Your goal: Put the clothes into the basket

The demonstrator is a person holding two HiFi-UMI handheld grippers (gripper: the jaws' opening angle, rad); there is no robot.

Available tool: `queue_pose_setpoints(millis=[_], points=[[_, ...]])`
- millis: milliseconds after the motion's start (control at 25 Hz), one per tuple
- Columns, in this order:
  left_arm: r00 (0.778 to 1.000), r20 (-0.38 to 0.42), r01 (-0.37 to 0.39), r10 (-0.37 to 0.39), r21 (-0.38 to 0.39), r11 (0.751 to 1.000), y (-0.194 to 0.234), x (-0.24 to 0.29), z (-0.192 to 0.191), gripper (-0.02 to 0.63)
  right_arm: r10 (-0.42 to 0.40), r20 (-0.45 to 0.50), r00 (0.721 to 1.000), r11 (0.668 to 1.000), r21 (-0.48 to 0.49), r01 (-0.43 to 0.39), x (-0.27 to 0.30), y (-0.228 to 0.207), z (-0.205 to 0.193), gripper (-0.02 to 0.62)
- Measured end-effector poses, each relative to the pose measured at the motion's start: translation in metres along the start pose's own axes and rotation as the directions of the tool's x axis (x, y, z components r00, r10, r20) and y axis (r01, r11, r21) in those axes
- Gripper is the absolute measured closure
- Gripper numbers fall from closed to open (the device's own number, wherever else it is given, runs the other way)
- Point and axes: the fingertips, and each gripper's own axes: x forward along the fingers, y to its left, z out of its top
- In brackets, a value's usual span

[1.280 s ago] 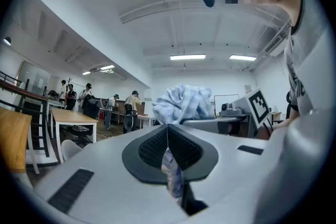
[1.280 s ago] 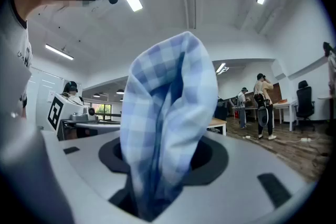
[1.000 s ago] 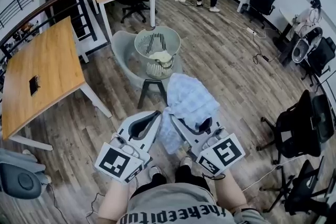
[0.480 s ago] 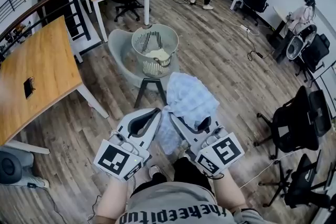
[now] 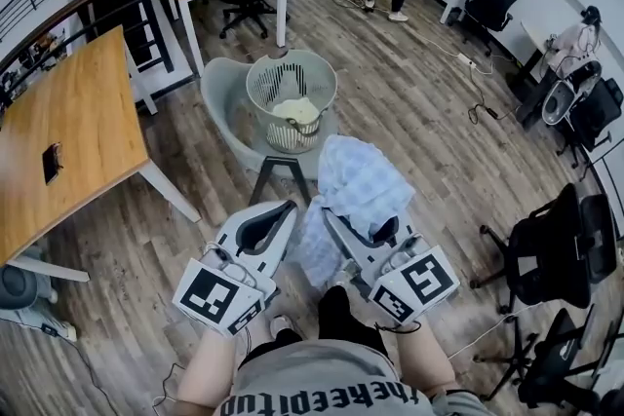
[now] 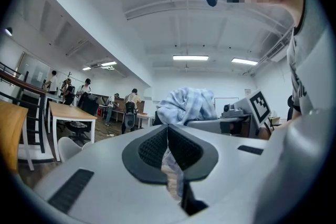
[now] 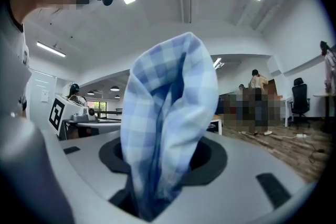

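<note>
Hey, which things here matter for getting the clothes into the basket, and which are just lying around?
Job: blue checked shirt, gripped by left claw and right claw; basket; cream cloth inside it.
Lying about: wooden table, black office chairs, grey chair under the basket.

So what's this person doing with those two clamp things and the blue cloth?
A person has a hand-held gripper in each hand and holds a blue checked garment with both. The right gripper is clamped on the bunched bulk of it, and the left gripper pinches a thin edge. The laundry basket sits ahead on a grey chair, with something pale already inside. The garment is not in the basket yet.
</note>
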Motion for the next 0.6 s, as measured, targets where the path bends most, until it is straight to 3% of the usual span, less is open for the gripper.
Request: queue_pose_setpoints(millis=[600], points=[[0.989, -0.008, -0.150, 0.150, 0.034, 0.988, 0.031, 0.099, -0.003, 0.591, 0.113, -0.027, 0.993, 0.994, -0.006, -0.113, 0.039, -0.106, 0.009, 0.385]])
